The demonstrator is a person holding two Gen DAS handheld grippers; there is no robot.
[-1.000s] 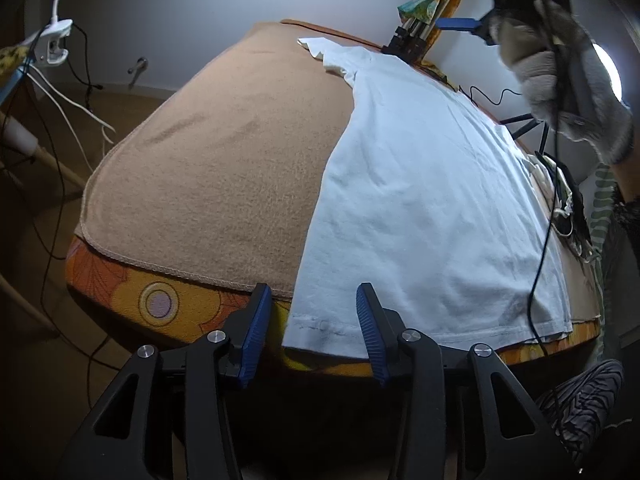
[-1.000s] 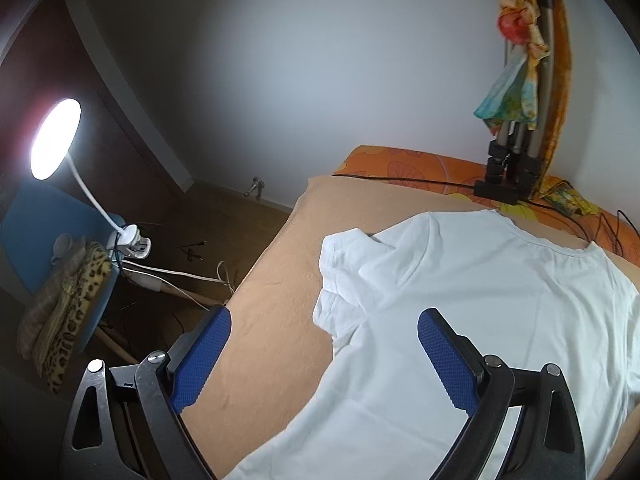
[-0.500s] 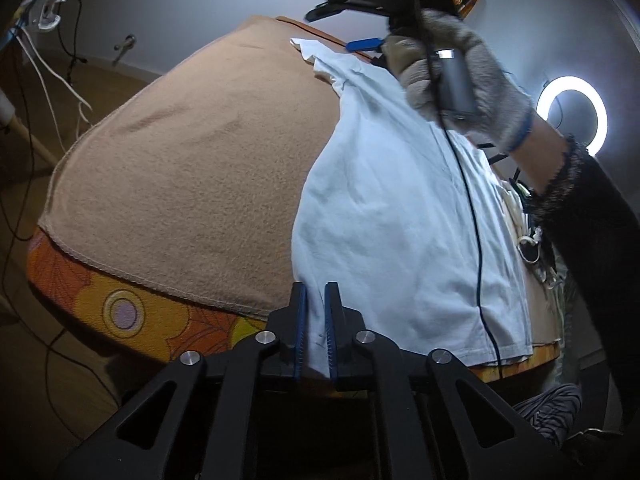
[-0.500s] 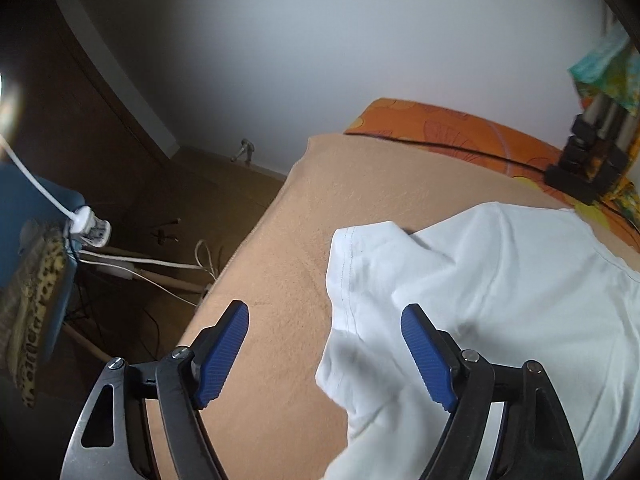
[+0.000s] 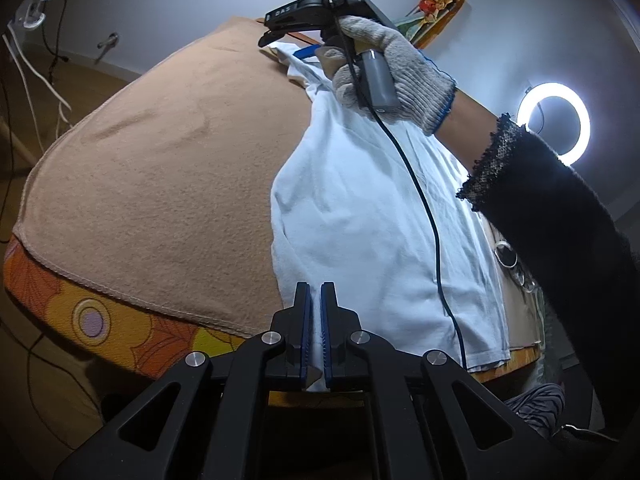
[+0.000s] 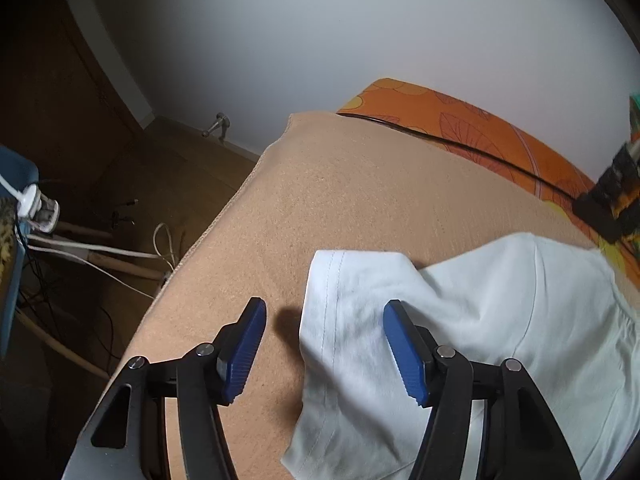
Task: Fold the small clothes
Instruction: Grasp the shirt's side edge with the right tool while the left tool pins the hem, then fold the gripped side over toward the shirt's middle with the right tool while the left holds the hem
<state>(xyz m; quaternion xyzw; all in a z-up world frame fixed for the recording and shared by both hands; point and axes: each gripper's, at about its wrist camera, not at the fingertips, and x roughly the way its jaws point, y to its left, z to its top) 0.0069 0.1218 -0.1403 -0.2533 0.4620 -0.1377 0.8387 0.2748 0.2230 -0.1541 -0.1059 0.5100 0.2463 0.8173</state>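
Note:
A white T-shirt [image 5: 372,216] lies lengthwise on a tan blanket [image 5: 168,168] over the table. My left gripper [image 5: 315,332] is shut on the shirt's bottom hem corner at the near edge, and the cloth rises slightly towards it. My right gripper [image 6: 324,344] is open, with its blue pads either side of the hemmed edge of the shirt's sleeve [image 6: 352,300] at the far end. In the left wrist view the right gripper [image 5: 308,46] shows in a gloved hand over that sleeve.
An orange flowered cloth [image 5: 100,320] hangs below the blanket's edge. A black cable [image 6: 460,144] runs across the far end, beside a black clamp stand [image 6: 612,208]. A ring light [image 5: 554,118] glows at right. White cords and wooden legs [image 6: 100,256] are on the floor at left.
My left gripper closed on the hem corner and lifted it a little. My right gripper came down to the sleeve and narrowed its opening around the sleeve edge.

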